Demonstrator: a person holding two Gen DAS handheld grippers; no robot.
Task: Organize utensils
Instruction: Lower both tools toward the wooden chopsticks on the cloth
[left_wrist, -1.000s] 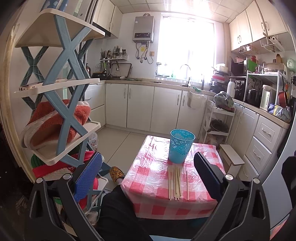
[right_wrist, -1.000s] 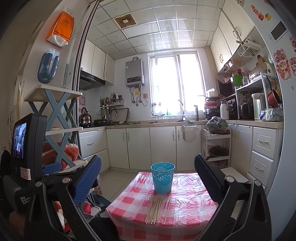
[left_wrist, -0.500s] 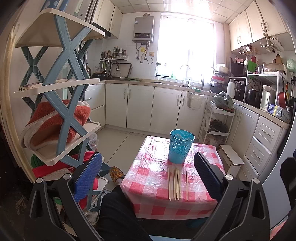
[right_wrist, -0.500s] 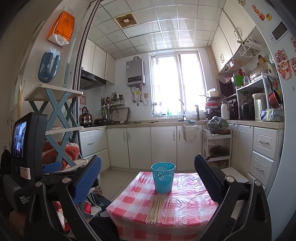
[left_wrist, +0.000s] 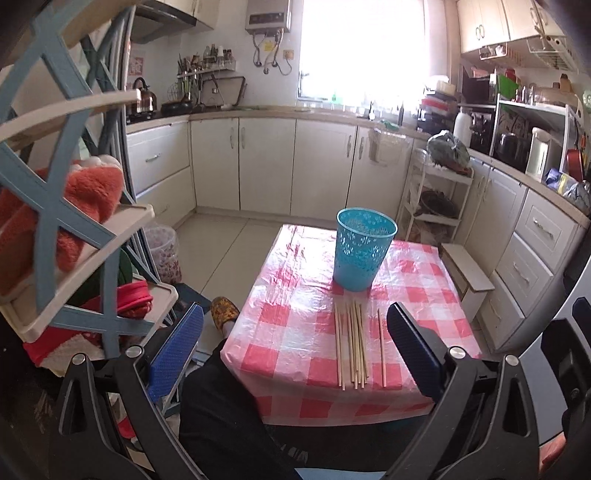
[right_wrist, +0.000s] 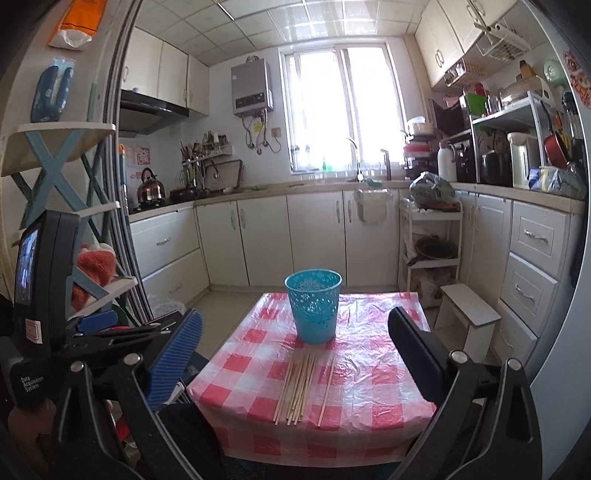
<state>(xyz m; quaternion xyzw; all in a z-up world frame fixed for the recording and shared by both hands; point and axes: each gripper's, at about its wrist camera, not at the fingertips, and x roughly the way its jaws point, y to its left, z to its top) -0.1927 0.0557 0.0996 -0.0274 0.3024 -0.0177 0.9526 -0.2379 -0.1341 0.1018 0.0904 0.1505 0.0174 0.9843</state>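
red-and-white checked plastic covers the small desk (left_wrist: 295, 317) in the middle of the kitchen floor. on it stands a teal perforated cup (left_wrist: 364, 251), upright, toward the far side. just in front of the cup lie the wooden chopsticks (left_wrist: 352, 343), a loose bundle running lengthwise toward the near edge, with one single chopstick (left_wrist: 381, 349) lying apart to the right of the bundle. none of the sticks touches the cup as far as the views show.

left gripper (left_wrist: 293, 350) hangs above the near edge of the desk with its jaws spread wide, holding nothing; the bundle sits between its blue pad and its dark pad in the left wrist view. right gripper (right_wrist: 293, 354) is likewise spread wide and empty, held back from the desk and well apart from the sticks. in the right wrist view the bundle (right_wrist: 299, 384) and the cup (right_wrist: 314, 304) sit between its fingers.

a blue-and-cream shelf rack (left_wrist: 70, 229) with an orange towel stands to the left.
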